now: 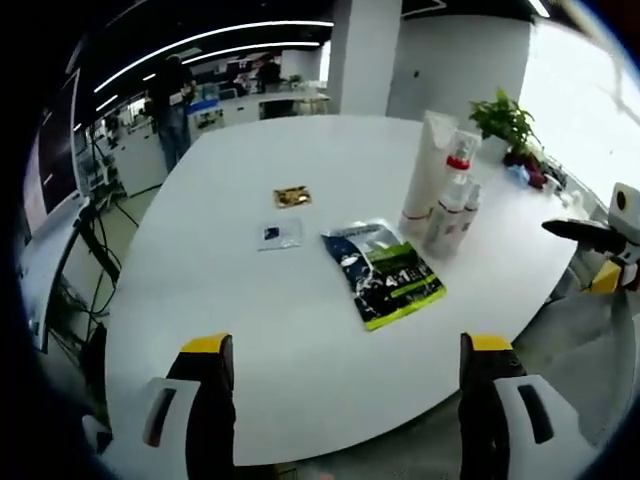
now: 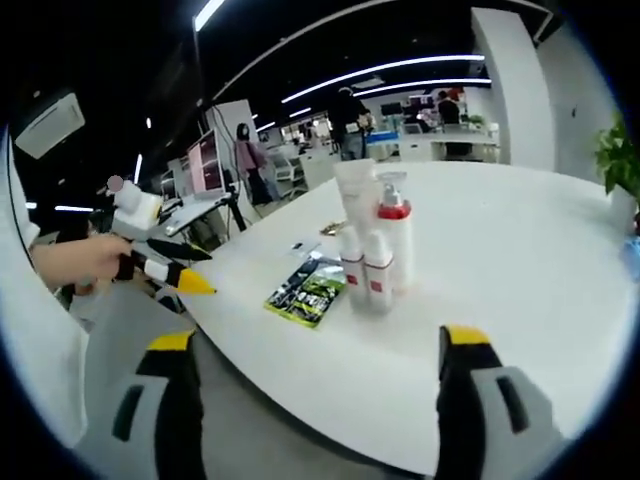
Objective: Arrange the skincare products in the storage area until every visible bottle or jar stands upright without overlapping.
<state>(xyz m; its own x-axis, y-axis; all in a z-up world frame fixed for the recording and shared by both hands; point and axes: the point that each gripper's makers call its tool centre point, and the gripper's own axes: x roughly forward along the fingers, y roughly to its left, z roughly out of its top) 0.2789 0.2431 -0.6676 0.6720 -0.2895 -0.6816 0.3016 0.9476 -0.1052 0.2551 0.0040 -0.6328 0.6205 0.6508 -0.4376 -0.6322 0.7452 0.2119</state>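
On the white table point(image 1: 300, 340) the skincare bottles point(image 1: 445, 190) already stand upright in a tight cluster — a tall tube, a pump bottle with a red collar and 2 small bottles, touching or nearly so. A green sachet point(image 1: 385, 272) and 2 small packets lie flat nearby. The left gripper point(image 1: 345, 400) and the right gripper point(image 2: 315, 395) both have their jaws wide apart and hold nothing — little seems left except perhaps spacing.

White grippers — yellow-tipped black fingers point(image 1: 212, 385)
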